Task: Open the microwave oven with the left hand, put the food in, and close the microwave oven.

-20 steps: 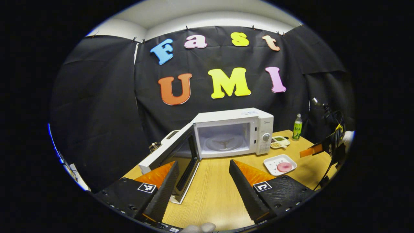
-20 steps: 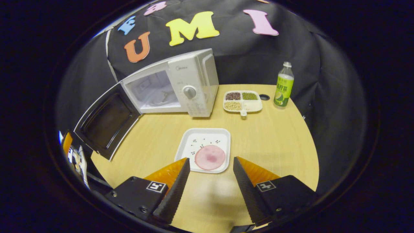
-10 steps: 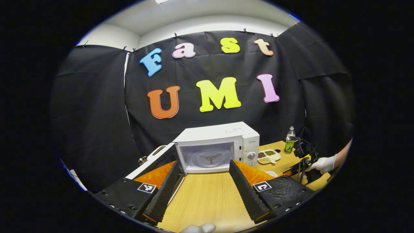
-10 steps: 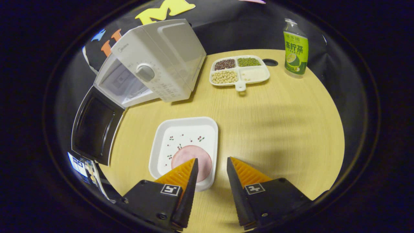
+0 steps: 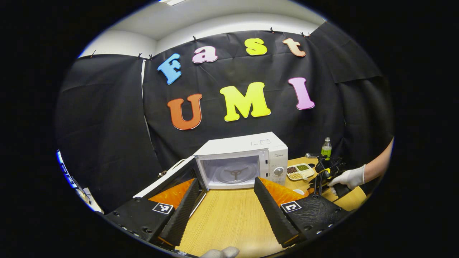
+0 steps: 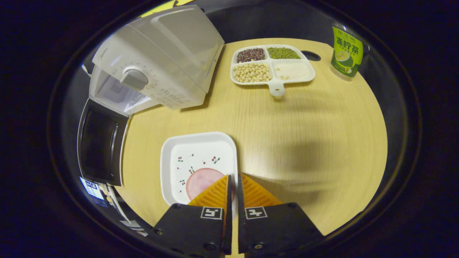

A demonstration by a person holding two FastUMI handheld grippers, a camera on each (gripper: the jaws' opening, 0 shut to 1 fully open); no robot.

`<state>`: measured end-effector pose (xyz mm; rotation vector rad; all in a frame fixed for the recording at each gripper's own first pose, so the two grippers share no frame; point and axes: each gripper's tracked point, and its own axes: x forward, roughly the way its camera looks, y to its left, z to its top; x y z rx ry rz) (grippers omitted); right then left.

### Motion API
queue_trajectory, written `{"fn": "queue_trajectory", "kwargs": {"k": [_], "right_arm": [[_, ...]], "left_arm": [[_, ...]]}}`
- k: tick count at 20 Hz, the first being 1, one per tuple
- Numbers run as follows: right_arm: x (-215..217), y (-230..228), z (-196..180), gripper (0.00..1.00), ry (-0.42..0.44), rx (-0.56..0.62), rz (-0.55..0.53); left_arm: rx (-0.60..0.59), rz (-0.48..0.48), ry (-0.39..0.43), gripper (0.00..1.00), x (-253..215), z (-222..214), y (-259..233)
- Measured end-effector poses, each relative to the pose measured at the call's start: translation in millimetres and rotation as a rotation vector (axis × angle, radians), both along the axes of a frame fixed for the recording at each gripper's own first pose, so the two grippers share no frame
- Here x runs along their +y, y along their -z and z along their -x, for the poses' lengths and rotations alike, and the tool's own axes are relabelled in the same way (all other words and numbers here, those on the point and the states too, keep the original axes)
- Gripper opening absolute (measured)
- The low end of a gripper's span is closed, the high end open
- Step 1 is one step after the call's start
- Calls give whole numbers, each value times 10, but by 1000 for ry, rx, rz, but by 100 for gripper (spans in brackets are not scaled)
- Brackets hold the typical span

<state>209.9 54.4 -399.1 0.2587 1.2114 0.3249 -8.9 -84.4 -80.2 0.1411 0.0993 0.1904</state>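
Microwave oven (image 5: pixel 247 161), a white box with a round dial on its control panel, stands at the back of the wooden tabletop (image 6: pixel 304 143) with its dark-windowed door (image 6: pixel 98 143) swung wide to the left; the left gripper view shows the lit cavity and its turntable support. The food (image 6: pixel 200 181), a flat round pink slice, lies on a white square plate (image 6: pixel 179 157) with small cherry prints, in front of the oven. The right gripper (image 6: pixel 233 182) has its jaws pinching the plate's right rim, one finger over the slice, the other outside. The left gripper (image 5: pixel 226 186) hangs above the tabletop, jaws spread, holding nothing. Behind the plate sit a divided dish of beans (image 6: pixel 272 66) and a green bottle (image 6: pixel 346 52).
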Motion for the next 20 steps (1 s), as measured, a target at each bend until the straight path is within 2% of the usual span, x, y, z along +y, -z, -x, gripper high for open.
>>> {"fn": "queue_trajectory", "kwargs": {"k": [3, 6, 9, 11, 14, 20], "right_arm": [[8, -2, 13, 4, 33, 74, -60], [34, 2, 44, 4, 33, 104, -136], [63, -16, 98, 4, 76, 105, -220], [142, -75, 127, 4, 108, 97, -291], [186, -151, 127, 4, 147, 60, -337], [420, -575, 179, 3, 262, -43, -477]], "left_arm": [[10, 8, -22, 93, -21, 23, 37], [11, 9, -38, 93, -11, 50, 35], [27, -3, -48, 93, 72, 67, 83], [32, -4, -52, 93, 149, 64, 98], [31, 13, -49, 93, 275, 29, 96], [40, -1, -14, 93, 602, -2, 98]]}}
